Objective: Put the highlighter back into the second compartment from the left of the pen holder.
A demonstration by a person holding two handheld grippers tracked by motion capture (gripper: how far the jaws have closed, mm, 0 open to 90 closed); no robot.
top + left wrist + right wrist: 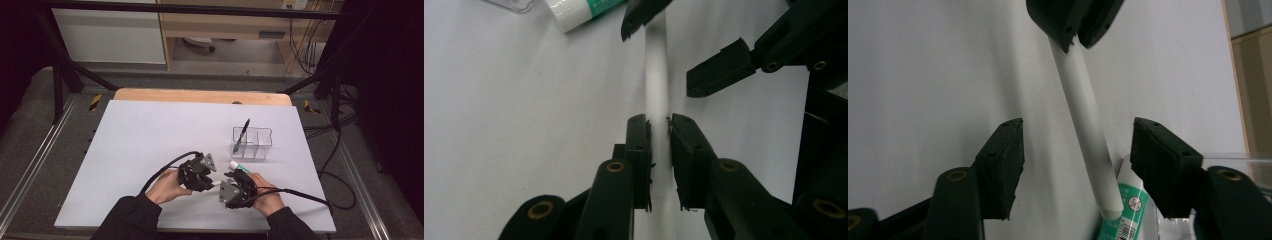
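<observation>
- The white table (150, 150) sits close below, so a dropped handover could send the rod rolling away.
- The clear organizer (252, 142) and glue stick (1125, 210) crowd the right gripper (1073, 165), whose half-spread jaws straddle the rod without touching it.
- The white rod (1083, 115), aloft between both grippers, is clamped by the left gripper (659, 130); letting go early drops it.

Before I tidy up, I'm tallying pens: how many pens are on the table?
2. A black pen stands tilted in the clear organizer; a white pen is held by the left gripper. Others may be hidden.
</observation>
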